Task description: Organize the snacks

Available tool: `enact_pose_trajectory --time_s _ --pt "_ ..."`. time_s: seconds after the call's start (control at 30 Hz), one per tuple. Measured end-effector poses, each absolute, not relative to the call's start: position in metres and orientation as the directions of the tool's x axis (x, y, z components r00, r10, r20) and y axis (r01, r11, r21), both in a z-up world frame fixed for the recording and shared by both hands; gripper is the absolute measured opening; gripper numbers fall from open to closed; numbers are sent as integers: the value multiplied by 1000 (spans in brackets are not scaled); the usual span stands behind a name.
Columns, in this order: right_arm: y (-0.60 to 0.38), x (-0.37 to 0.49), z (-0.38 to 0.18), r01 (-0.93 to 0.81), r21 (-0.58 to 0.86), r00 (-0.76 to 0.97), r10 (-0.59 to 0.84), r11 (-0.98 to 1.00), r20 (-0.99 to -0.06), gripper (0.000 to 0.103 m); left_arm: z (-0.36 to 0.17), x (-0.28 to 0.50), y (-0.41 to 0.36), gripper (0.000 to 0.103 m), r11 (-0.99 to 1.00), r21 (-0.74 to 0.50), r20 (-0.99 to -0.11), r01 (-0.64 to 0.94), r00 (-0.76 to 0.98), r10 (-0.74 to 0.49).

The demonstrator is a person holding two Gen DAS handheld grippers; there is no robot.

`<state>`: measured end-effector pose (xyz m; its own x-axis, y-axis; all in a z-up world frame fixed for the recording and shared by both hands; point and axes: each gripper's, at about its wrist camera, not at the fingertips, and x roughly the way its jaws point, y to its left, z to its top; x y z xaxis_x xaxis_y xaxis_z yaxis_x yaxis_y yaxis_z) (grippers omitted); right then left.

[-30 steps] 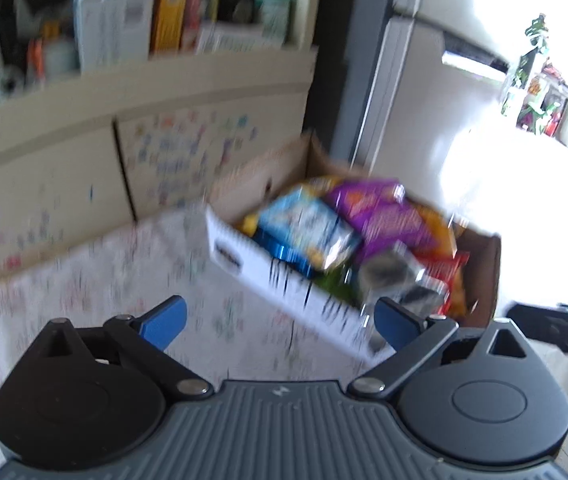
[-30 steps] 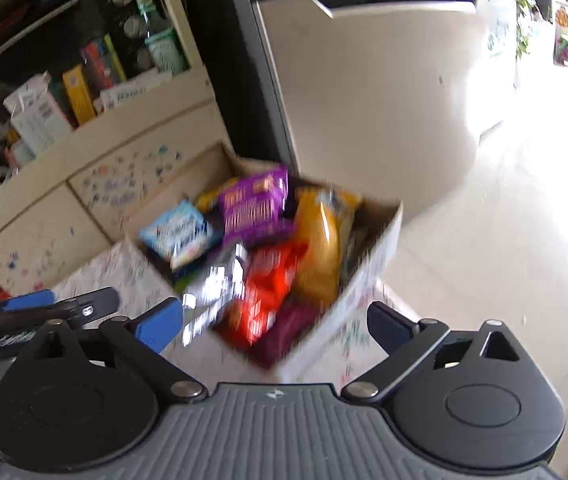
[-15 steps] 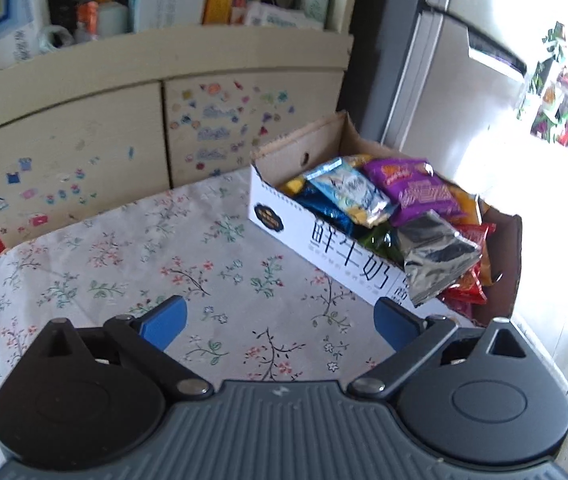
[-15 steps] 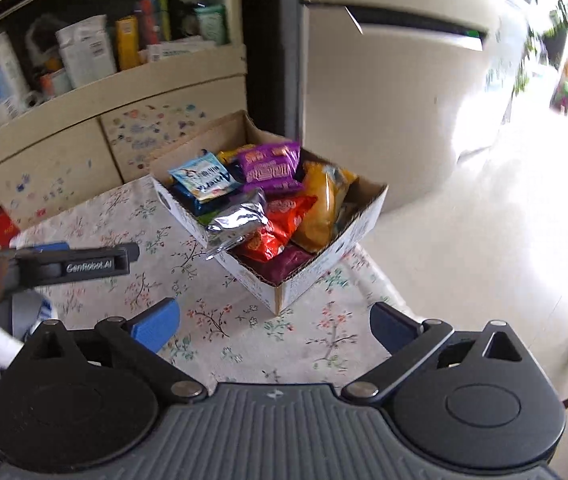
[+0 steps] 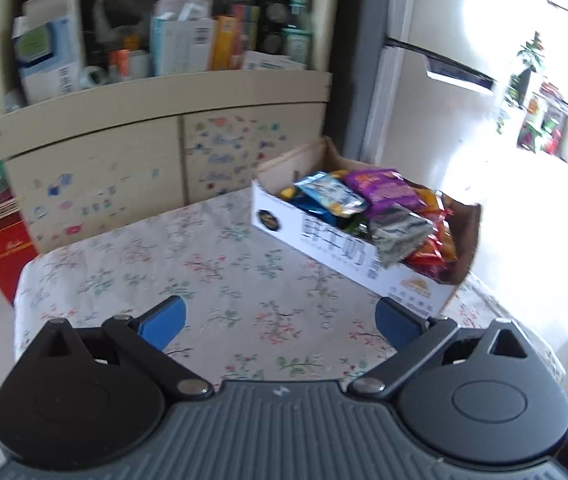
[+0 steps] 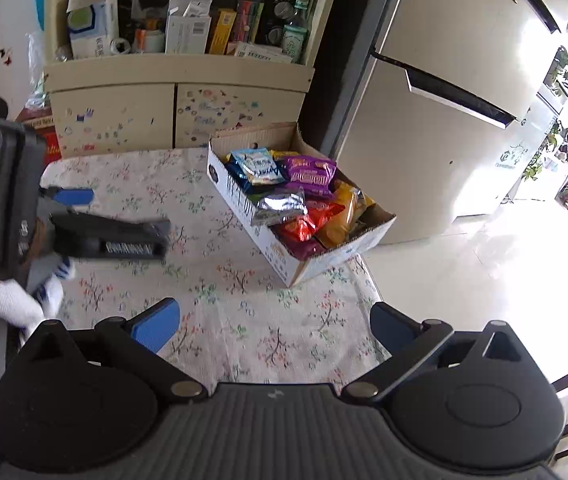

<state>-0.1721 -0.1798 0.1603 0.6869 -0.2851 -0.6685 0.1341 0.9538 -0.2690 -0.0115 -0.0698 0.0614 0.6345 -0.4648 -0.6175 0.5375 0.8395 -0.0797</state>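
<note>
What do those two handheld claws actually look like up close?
Each claw, left and right, has black arms tipped with blue pads, round black hubs, silver pivot pins and a ribbed grey body. The left hand wears a white knit glove.

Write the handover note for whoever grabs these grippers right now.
Left gripper: open, empty, over the floral table.
Right gripper: open, empty, over the table's near side.
Snacks: all piled in the cardboard box at the table's far right corner; silver bag and purple bag on top.
Done: nothing taken out yet, from what shows.
Left: pick the snacks out and sort them.
</note>
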Motion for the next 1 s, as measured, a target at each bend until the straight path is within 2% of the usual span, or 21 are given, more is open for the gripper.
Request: enact_pose_trajectory --time_s 0.13,0.3,0.5,0.7,1.0 --pt "-176 -176 167 121 -282 698 -284 952 -658 103 70 -11 -57 101 873 -86 -578 480 689 -436" --pt "-179 -166 178 145 -288 721 -300 947 -625 103 85 -30 -72 102 886 144 -439 440 831 -341" --pt "-207 -148 179 247 -214 746 -326 945 -581 103 112 -18 -87 102 883 94 -480 460 798 -365" --pt "-254 -132 164 397 -49 723 -346 916 -598 103 119 0 -118 102 853 78 -544 517 739 -398" --pt "-301 -107 130 502 31 671 -367 864 -644 103 109 22 -169 102 826 70 -639 560 661 -394"
